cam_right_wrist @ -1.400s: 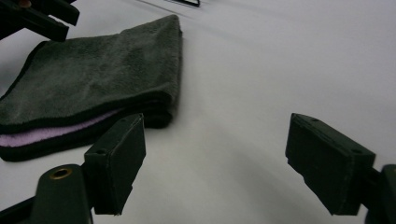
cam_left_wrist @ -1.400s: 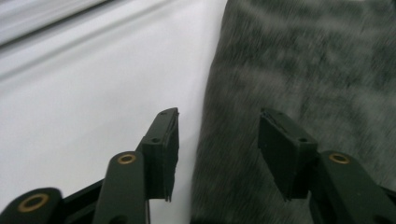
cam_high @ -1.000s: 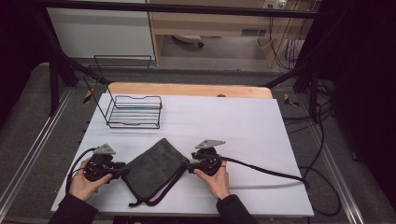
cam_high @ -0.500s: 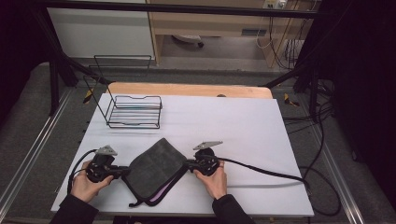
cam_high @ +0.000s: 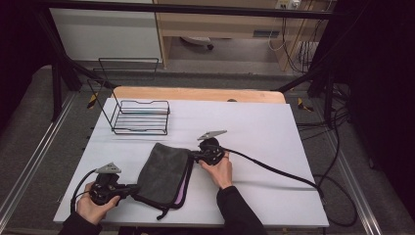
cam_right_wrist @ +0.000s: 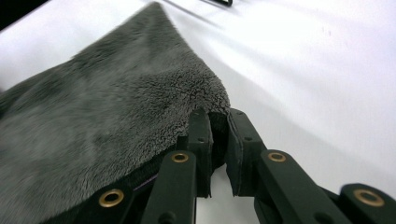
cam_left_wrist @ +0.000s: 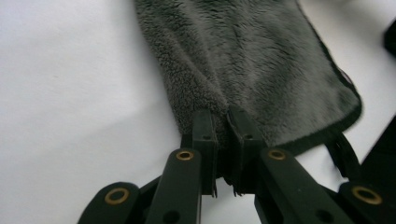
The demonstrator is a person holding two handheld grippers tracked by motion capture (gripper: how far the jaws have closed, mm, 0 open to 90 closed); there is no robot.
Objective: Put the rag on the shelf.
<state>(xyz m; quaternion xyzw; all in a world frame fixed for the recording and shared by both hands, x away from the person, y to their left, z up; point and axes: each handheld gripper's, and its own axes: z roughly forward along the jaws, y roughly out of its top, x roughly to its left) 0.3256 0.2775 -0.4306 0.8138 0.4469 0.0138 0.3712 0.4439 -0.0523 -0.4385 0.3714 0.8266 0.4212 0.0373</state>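
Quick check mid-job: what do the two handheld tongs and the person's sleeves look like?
Both the left tongs and right tongs are black, each topped with a grey three-cornered plate and trailing a black cable. Up close, the jaws are matte black linkages with brass-coloured rivets. The person's sleeves are dark.

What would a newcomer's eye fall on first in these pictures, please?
Most likely the grey fleece pouch with a pink edge, lying near the front of the white table. The left claw pinches its near left corner and the right claw its far right corner. A black wire rack stands behind it, apart.
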